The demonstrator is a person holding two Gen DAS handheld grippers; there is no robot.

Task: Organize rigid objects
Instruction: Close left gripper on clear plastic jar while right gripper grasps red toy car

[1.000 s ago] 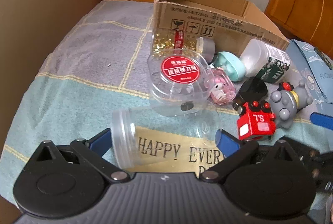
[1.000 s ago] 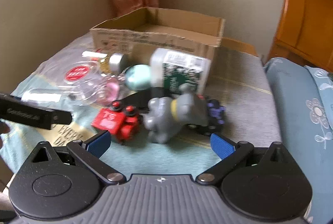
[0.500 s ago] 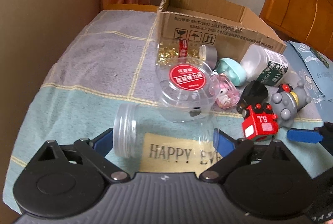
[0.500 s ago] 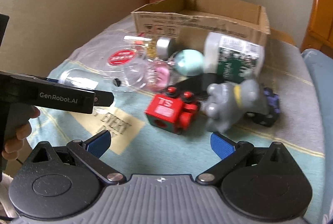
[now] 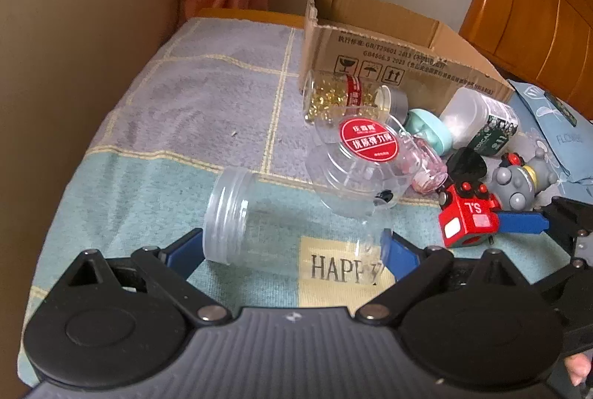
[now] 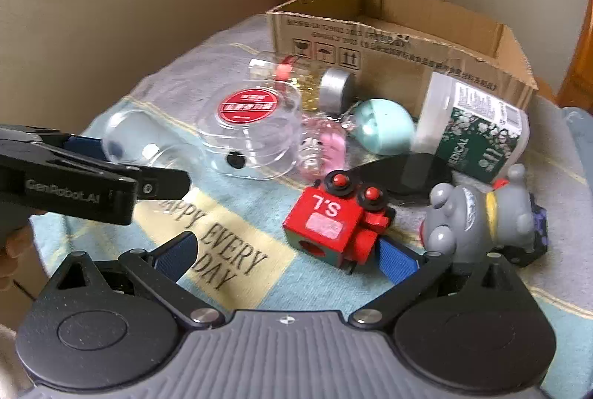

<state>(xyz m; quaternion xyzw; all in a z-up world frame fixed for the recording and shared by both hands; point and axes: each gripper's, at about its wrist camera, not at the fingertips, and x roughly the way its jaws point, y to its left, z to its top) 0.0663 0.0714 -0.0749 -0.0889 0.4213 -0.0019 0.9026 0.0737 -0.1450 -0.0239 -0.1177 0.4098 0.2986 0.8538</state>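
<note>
A clear plastic jar lies on its side between the fingers of my left gripper, whose blue pads sit at its two ends; I cannot tell whether they press on it. It also shows in the right wrist view. My right gripper is open, its fingers either side of a red toy train. The train shows in the left wrist view too, with a right fingertip beside it. An open cardboard box stands behind the pile.
The pile holds a clear tub with a red label, a jar of gold capsules, a pink toy, a teal egg, a white-green bottle, a grey figure. A wall runs left; a wooden headboard stands right.
My right gripper has moved in toward the red train, which now sits between its fingers. The left gripper has drawn back and up a little, the clear jar staying between its fingers.
</note>
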